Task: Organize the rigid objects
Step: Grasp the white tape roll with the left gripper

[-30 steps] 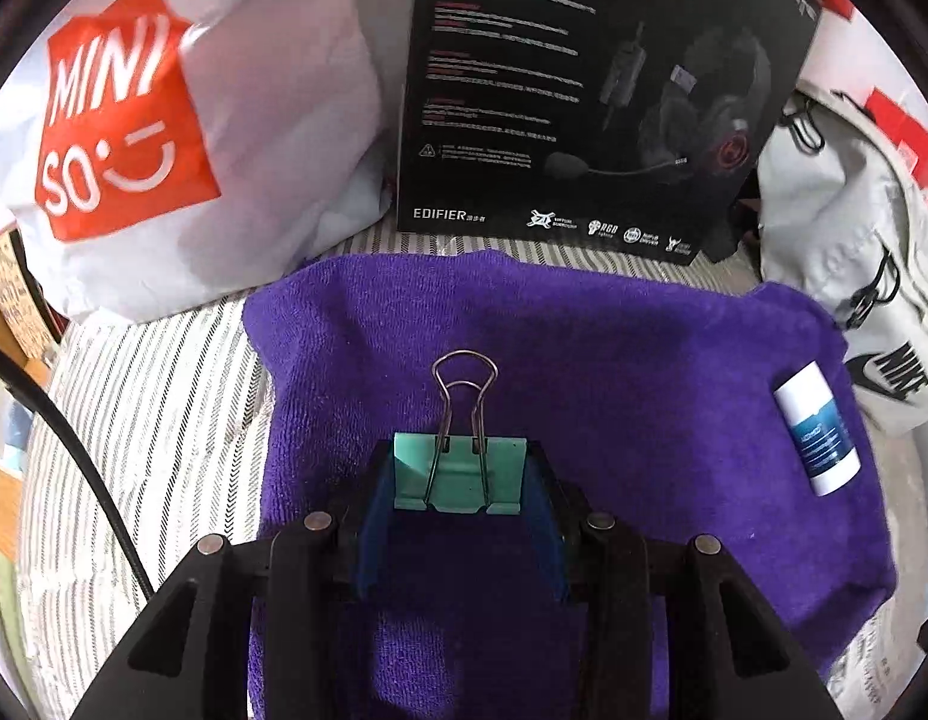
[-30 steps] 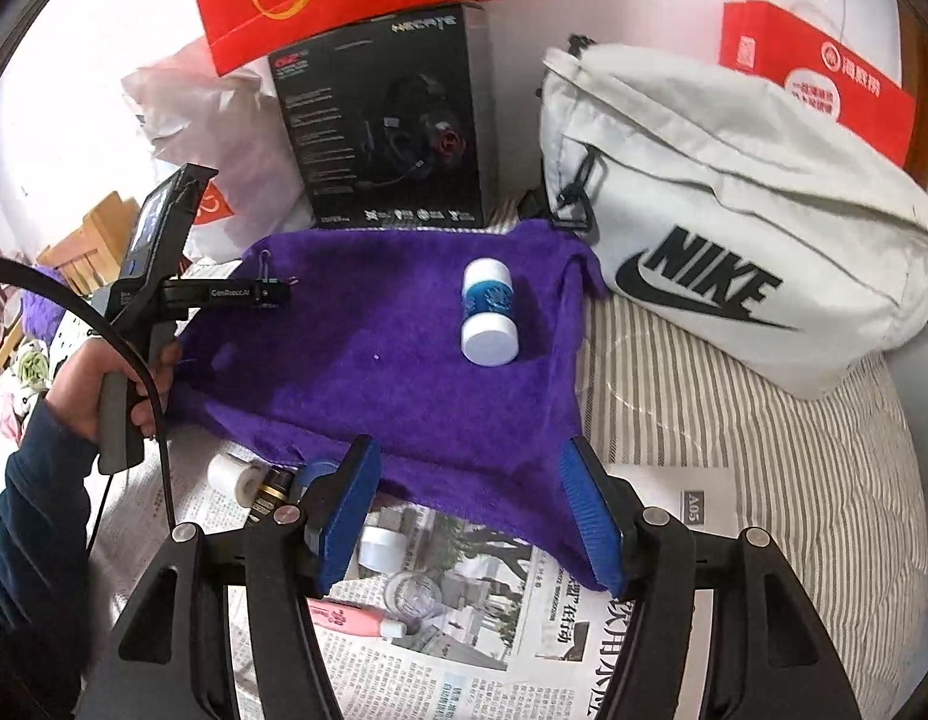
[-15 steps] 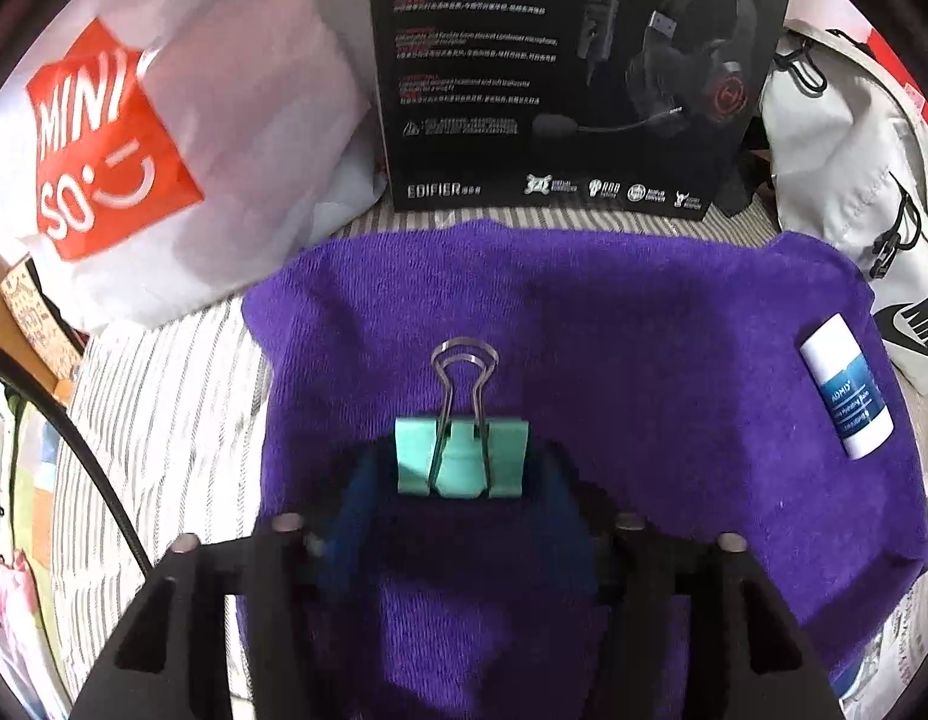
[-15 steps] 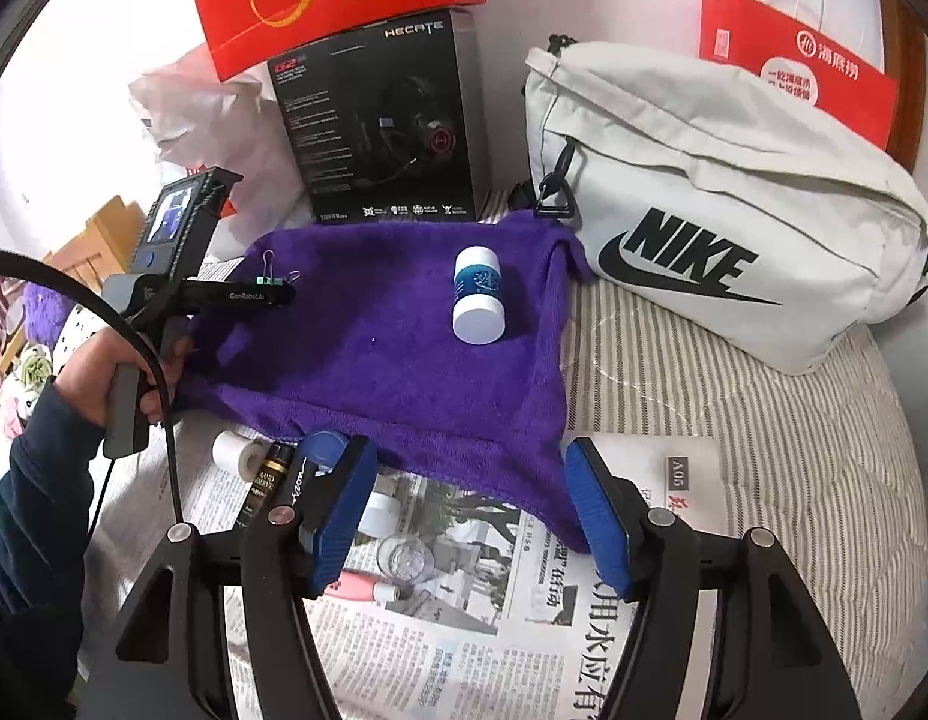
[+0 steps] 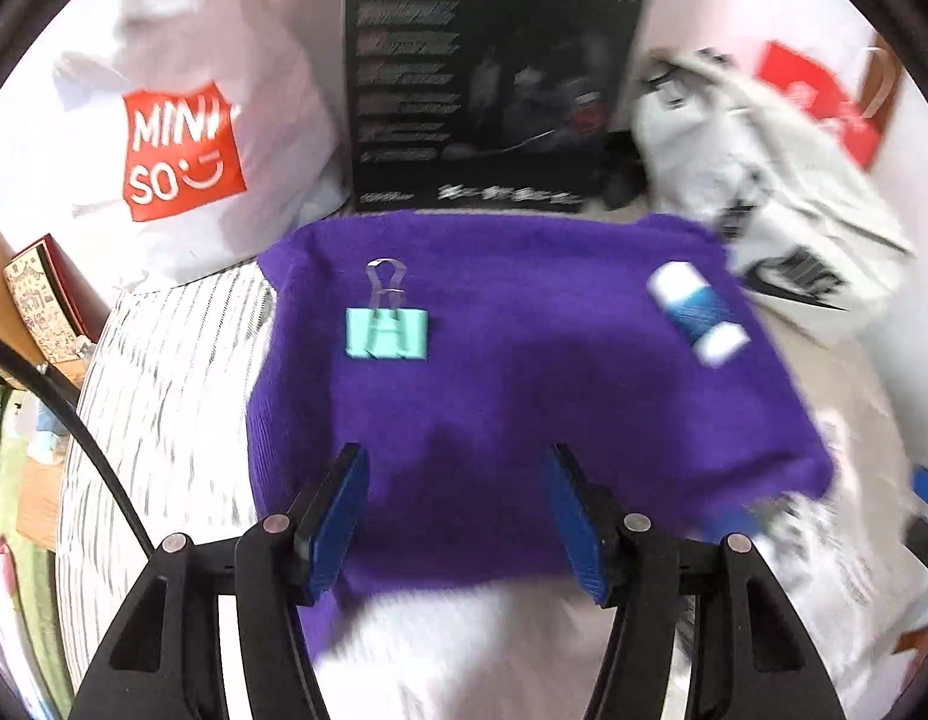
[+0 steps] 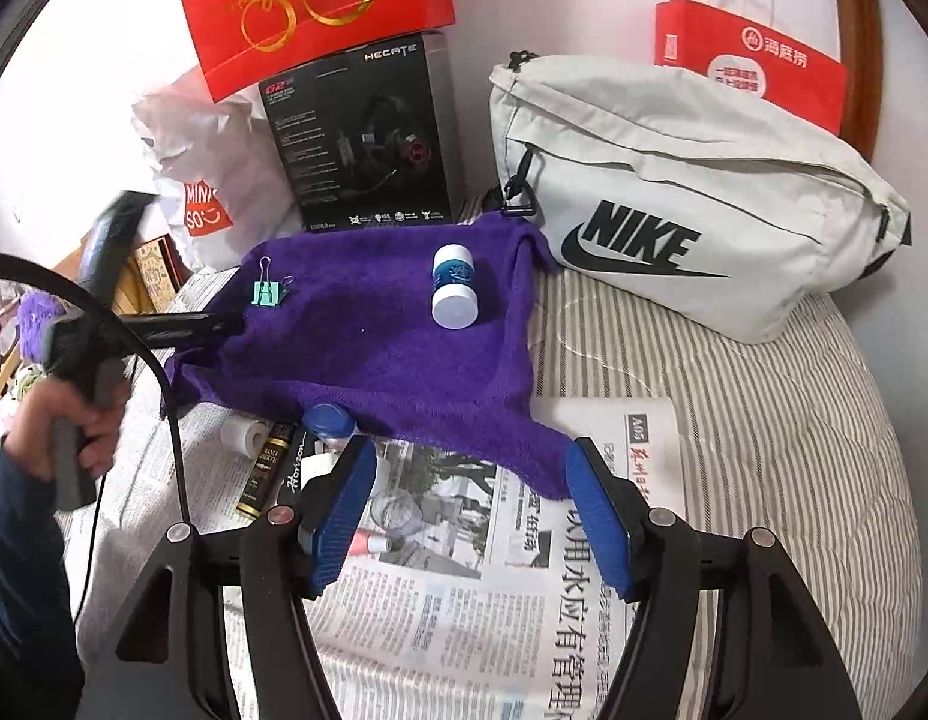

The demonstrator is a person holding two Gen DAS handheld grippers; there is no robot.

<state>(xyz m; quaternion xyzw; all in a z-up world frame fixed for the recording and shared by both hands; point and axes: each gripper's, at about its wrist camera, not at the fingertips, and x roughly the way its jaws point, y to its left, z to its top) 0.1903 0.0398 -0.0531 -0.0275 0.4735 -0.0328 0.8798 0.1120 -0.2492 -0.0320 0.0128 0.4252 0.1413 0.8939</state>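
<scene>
A mint binder clip (image 5: pixel 386 333) (image 6: pixel 267 293) lies free on the purple towel (image 5: pixel 523 396) (image 6: pixel 374 354), near its far left corner. A blue-and-white bottle (image 5: pixel 697 312) (image 6: pixel 455 288) lies on the towel's right side. My left gripper (image 5: pixel 458 516) is open and empty, hovering back over the towel's near edge; in the right wrist view it (image 6: pixel 224 324) shows at the towel's left edge, held by a hand (image 6: pixel 74 420). Over the newspaper (image 6: pixel 464 600), my right gripper (image 6: pixel 469 480) is open with nothing gripped.
Small items lie on the newspaper by the towel's front edge: a blue-capped jar (image 6: pixel 326 420), a white roll (image 6: pixel 242 432), a black-gold tube (image 6: pixel 266 468), a clear jar (image 6: pixel 395 513). A headset box (image 6: pixel 362 138), a Miniso bag (image 5: pixel 182 150) and a Nike bag (image 6: pixel 673 204) stand behind.
My left gripper let go of the mint binder clip, left it on the towel, and drew back and up. My right gripper backed off slightly over the newspaper.
</scene>
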